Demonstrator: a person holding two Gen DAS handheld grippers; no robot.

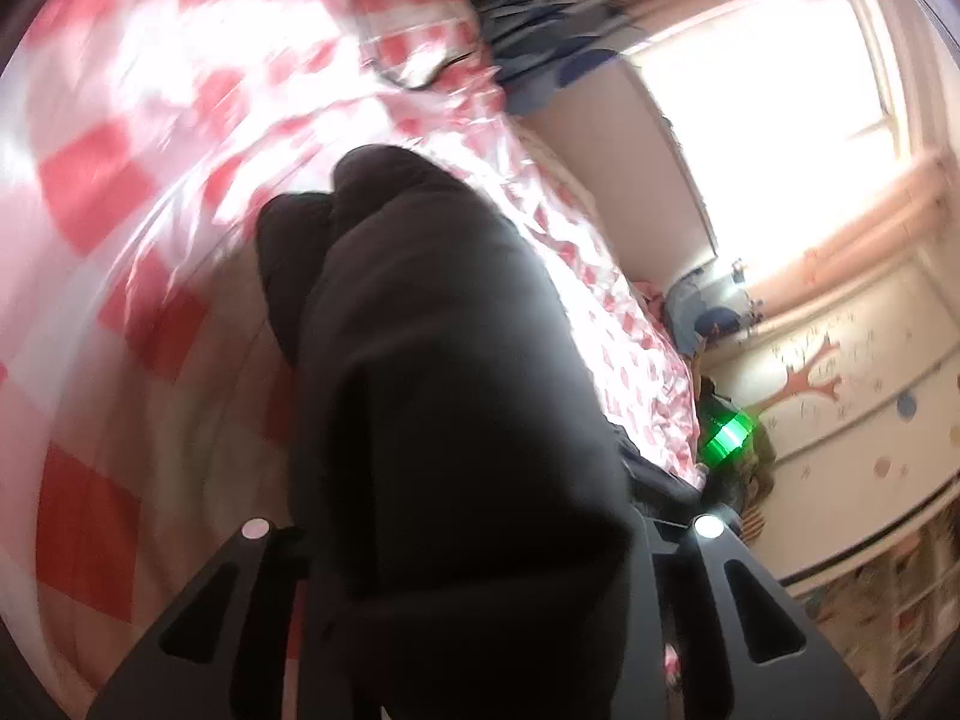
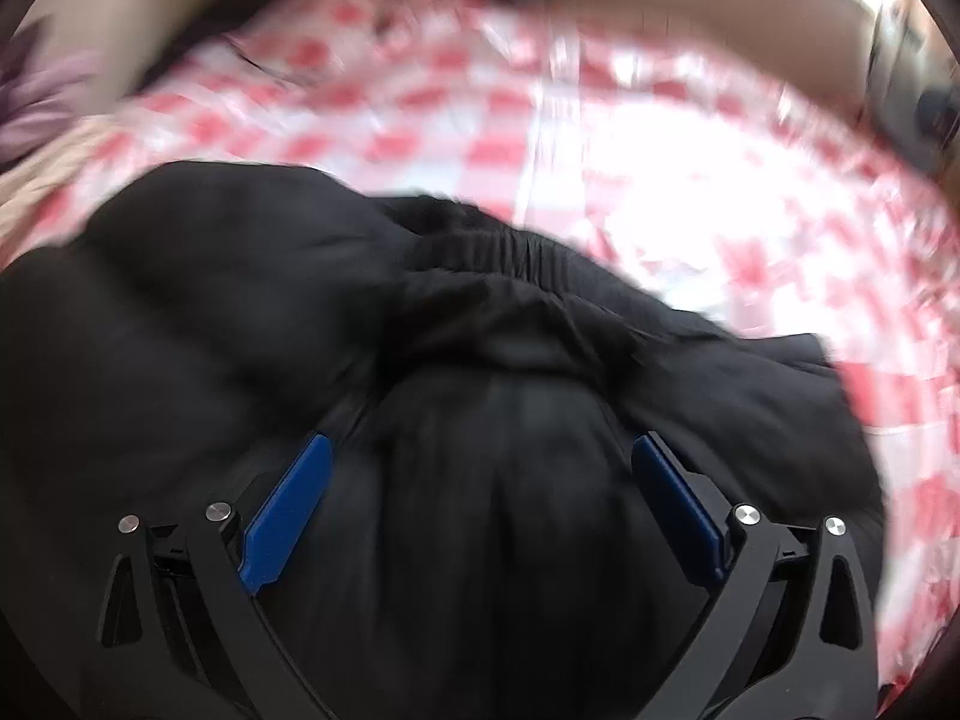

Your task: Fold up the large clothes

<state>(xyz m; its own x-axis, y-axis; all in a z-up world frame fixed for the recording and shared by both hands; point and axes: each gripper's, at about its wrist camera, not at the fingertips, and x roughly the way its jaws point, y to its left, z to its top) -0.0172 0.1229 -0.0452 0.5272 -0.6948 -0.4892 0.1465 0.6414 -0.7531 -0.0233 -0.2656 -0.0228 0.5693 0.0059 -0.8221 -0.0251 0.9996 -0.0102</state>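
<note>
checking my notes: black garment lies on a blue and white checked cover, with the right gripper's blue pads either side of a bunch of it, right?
Not blue: the cover is red and white checked, as the right wrist view shows. The rest holds: black garment, right gripper pads either side.

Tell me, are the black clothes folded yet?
Not yet. The black garment lies bunched on the checked sheet, its elastic band crumpled, so no neat fold shows. Cloth sits between the jaws of both the left gripper and the right gripper. Folding flat is still left.
</note>
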